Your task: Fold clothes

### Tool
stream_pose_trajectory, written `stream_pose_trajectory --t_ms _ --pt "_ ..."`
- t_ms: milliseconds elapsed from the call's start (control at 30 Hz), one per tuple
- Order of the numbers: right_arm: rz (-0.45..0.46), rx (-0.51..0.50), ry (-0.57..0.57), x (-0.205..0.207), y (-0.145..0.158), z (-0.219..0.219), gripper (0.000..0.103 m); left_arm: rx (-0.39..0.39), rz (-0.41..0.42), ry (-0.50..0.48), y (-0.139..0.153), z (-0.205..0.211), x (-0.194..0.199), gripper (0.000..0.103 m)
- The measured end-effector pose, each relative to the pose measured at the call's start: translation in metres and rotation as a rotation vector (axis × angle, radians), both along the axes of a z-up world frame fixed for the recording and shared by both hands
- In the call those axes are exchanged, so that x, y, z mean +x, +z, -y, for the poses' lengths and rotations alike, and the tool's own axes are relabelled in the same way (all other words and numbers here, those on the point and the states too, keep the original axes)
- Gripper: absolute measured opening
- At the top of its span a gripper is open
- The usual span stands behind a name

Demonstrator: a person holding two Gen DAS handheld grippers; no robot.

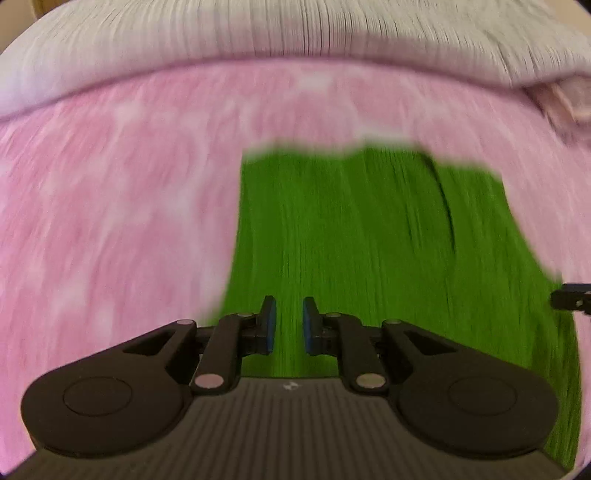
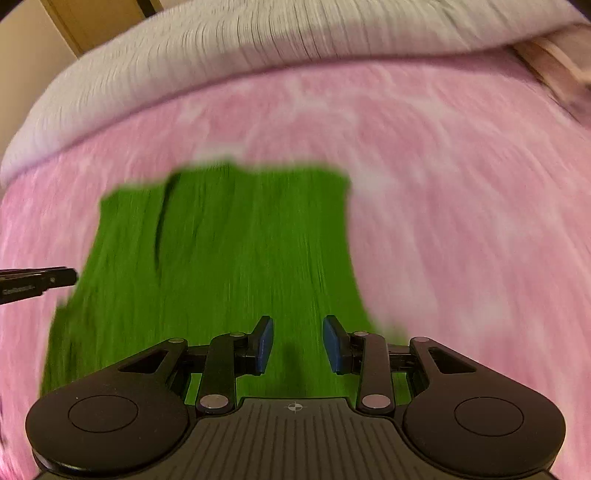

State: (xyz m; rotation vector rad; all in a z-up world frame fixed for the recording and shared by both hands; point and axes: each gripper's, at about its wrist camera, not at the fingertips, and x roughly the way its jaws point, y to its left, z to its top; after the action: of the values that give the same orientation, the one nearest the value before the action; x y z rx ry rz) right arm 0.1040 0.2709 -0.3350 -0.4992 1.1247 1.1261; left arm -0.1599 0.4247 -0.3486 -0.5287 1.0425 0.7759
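Observation:
A bright green garment (image 1: 351, 229) (image 2: 240, 240) lies flat on a pink mottled blanket (image 1: 110, 221) (image 2: 461, 221), blurred by motion. One dark crease (image 1: 443, 206) (image 2: 162, 221) runs down the garment. My left gripper (image 1: 289, 314) hovers over the garment's near left part, its blue pads a narrow gap apart with only green cloth showing behind them. My right gripper (image 2: 298, 332) hovers over the near right part, its pads wider apart and holding nothing. Each gripper's side pokes into the other's view (image 1: 570, 302) (image 2: 37, 282).
A pale ribbed cover (image 1: 295, 33) (image 2: 258, 48) lies along the far edge of the blanket. A crumpled pinkish cloth (image 1: 569, 103) (image 2: 554, 62) sits at the far right. A beige wall with wooden trim (image 2: 74, 22) shows at the top left.

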Motion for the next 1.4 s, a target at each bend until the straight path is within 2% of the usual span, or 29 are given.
stream_pose_trajectory --t_ms 100,167,267,367,433,500,567,600,667,767,833,900,1000,1200,1400 --pt "0.06 -0.033 -0.042 -0.034 0.0 0.07 0.034 -0.026 -0.056 0.049 -0.007 0.059 -0.043 0.012" --pt "0.096 -0.067 -0.072 -0.055 -0.005 0.11 0.034 -0.072 -0.106 0.106 -0.015 0.09 -0.068 0.012" --pt "0.081 -0.136 -0.08 -0.08 -0.018 0.155 0.034 -0.061 -0.133 0.147 -0.017 0.136 -0.099 0.013" --pt "0.064 -0.163 -0.047 -0.101 -0.023 0.191 0.034 -0.059 -0.186 0.155 -0.016 0.17 -0.116 0.013" --pt "0.07 -0.205 -0.001 -0.112 -0.02 0.208 0.034 -0.098 -0.244 0.162 -0.01 0.187 -0.122 0.013" --pt "0.058 -0.332 0.03 -0.117 -0.023 0.219 0.034 -0.138 -0.287 0.169 -0.001 0.202 -0.127 0.013" --pt "0.012 -0.393 -0.01 -0.112 -0.015 0.23 0.034 -0.146 -0.287 0.169 0.023 0.211 -0.124 0.013" --pt "0.018 -0.388 -0.023 -0.111 -0.003 0.231 0.034 -0.123 -0.263 0.17 0.043 0.214 -0.12 0.014" --pt "0.093 -0.321 -0.02 -0.113 0.037 0.225 0.034 -0.077 -0.214 0.172 0.082 0.219 -0.112 0.016" --pt "0.096 -0.217 -0.036 -0.114 0.1 0.208 0.036 0.012 -0.121 0.186 0.15 0.224 -0.101 0.033" --pt "0.067 -0.143 -0.051 -0.116 0.145 0.198 0.04 0.078 -0.074 0.176 0.19 0.224 -0.093 0.035" --pt "0.101 -0.086 -0.044 -0.126 0.183 0.194 0.05 0.124 -0.044 0.167 0.22 0.227 -0.089 0.038" --pt "0.146 -0.005 -0.035 -0.145 0.23 0.193 0.057 0.177 -0.007 0.155 0.258 0.234 -0.085 0.042" --pt "0.147 0.031 -0.052 -0.178 0.255 0.21 0.058 0.189 0.023 0.086 0.289 0.253 -0.09 0.042" --pt "0.132 0.012 -0.113 -0.215 0.263 0.229 0.058 0.204 0.017 0.024 0.296 0.271 -0.126 0.042"
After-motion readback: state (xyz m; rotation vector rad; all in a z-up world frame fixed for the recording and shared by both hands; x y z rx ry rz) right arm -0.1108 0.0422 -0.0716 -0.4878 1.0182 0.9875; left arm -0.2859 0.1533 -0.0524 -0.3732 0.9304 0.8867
